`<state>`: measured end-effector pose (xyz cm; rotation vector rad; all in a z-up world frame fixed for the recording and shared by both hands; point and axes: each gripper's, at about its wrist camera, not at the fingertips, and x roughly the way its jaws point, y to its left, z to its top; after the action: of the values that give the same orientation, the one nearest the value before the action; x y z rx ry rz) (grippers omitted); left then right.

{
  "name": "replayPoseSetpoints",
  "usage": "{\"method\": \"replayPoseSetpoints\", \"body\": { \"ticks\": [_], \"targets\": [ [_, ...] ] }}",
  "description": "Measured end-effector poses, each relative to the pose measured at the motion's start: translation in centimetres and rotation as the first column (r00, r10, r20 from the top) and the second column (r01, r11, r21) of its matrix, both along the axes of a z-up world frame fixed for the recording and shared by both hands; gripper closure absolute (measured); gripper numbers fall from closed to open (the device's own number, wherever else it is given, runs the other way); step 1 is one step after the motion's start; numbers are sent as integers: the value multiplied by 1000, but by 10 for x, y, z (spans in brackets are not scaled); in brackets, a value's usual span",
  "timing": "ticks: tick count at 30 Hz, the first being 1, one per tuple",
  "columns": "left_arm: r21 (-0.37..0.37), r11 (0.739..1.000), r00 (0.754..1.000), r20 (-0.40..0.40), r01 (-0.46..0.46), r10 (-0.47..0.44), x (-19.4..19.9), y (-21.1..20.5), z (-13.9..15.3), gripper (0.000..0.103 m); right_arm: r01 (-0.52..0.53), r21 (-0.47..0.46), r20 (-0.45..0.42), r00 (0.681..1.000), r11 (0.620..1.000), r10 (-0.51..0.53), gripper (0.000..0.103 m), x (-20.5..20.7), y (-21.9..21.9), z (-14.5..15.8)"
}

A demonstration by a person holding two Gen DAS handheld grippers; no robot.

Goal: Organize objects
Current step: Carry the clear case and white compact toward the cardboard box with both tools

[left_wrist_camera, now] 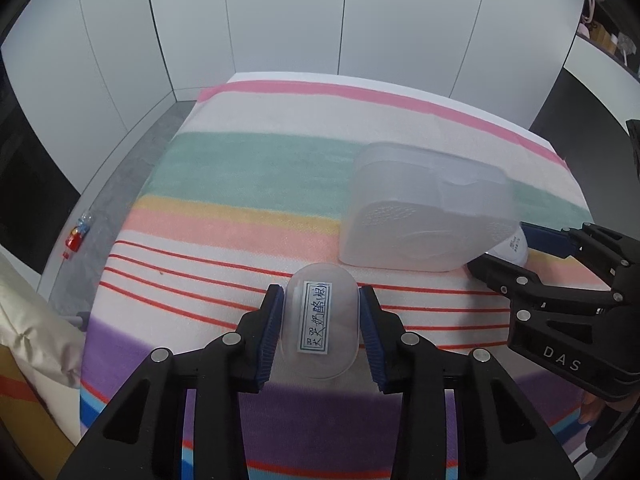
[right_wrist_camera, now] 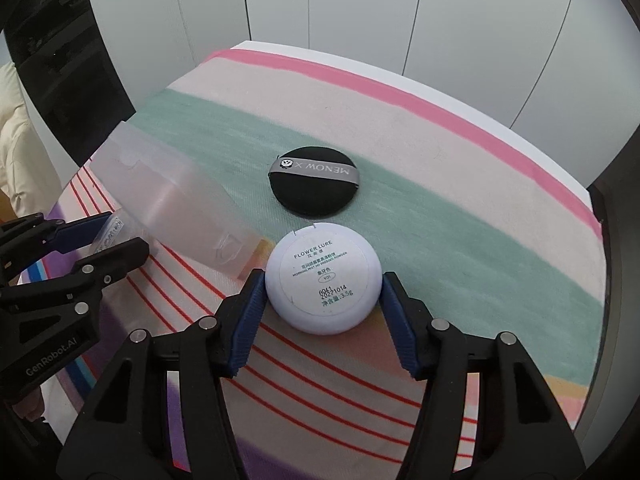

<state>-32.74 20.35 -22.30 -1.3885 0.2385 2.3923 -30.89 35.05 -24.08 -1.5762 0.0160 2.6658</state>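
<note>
Capsule [left_wrist_camera: 320,322] sits clamped in the left tool [left_wrist_camera: 322,334], label running lengthwise toward twelve o'clock. Right tool [right_wrist_camera: 323,300] grips the compact [right_wrist_camera: 323,283] on the counter [right_wrist_camera: 460,240]; the box [right_wrist_camera: 172,208] lies at ten o'clock, nearer the left tool.

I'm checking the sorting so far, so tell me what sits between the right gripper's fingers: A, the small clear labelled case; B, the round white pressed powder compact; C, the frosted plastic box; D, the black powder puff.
B: the right wrist view shows the round white pressed powder compact between the right gripper's blue pads, while the black powder puff lies beyond it on the striped cloth.
</note>
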Motion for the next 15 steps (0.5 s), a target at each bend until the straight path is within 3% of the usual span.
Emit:
{"method": "replayPoseSetpoints", "body": {
  "ticks": [15],
  "targets": [
    [32, 999, 998, -60, 10, -8, 42, -1, 79, 64, 37, 4, -29, 999, 999, -37, 43, 54, -7, 72]
  ]
}}
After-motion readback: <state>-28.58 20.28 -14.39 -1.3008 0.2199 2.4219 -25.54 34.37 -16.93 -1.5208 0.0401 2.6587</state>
